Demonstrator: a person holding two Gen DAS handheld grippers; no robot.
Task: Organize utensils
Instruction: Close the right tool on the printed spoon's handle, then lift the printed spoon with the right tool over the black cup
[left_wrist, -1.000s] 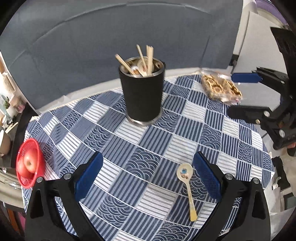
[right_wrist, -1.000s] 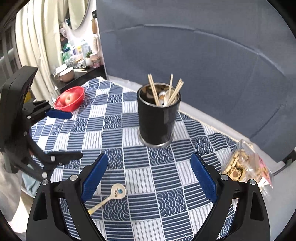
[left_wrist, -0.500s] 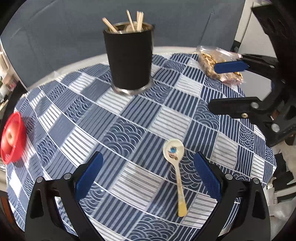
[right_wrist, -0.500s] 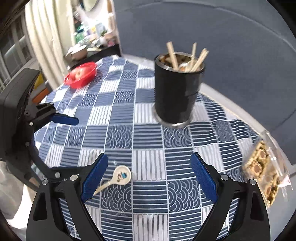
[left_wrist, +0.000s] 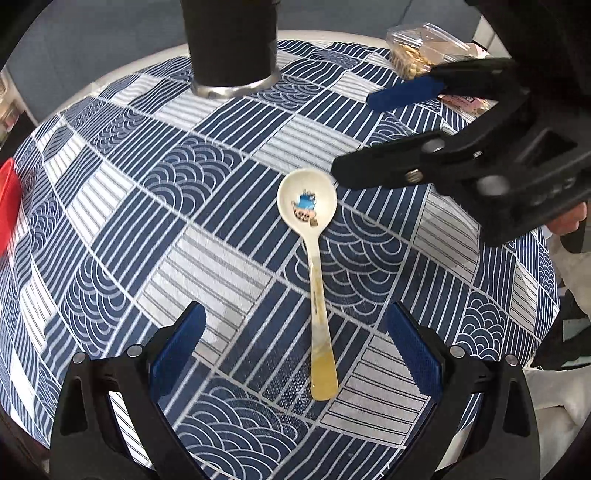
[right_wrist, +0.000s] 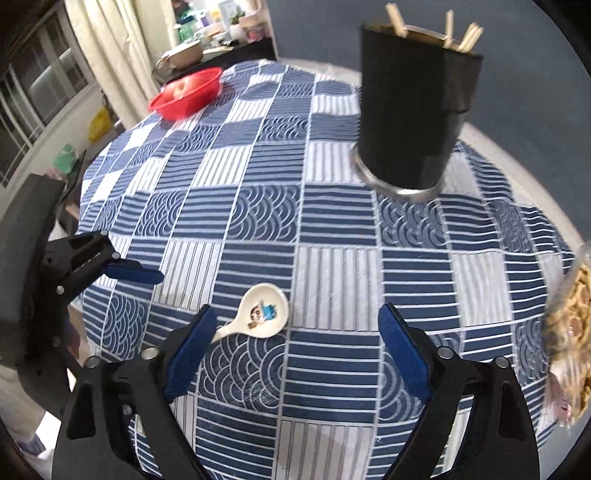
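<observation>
Left gripper (left_wrist: 295, 343) lowered; jaws wide, empty, straddling spoon (left_wrist: 314, 258) handle.

- left gripper (left_wrist: 295, 339) hovering low, jaws spread wide, gripping nothing
- right gripper (right_wrist: 295, 347) also hovering, jaws wide apart, gripping nothing
- both grippers facing inward, angling toward each other, not touching
</observation>
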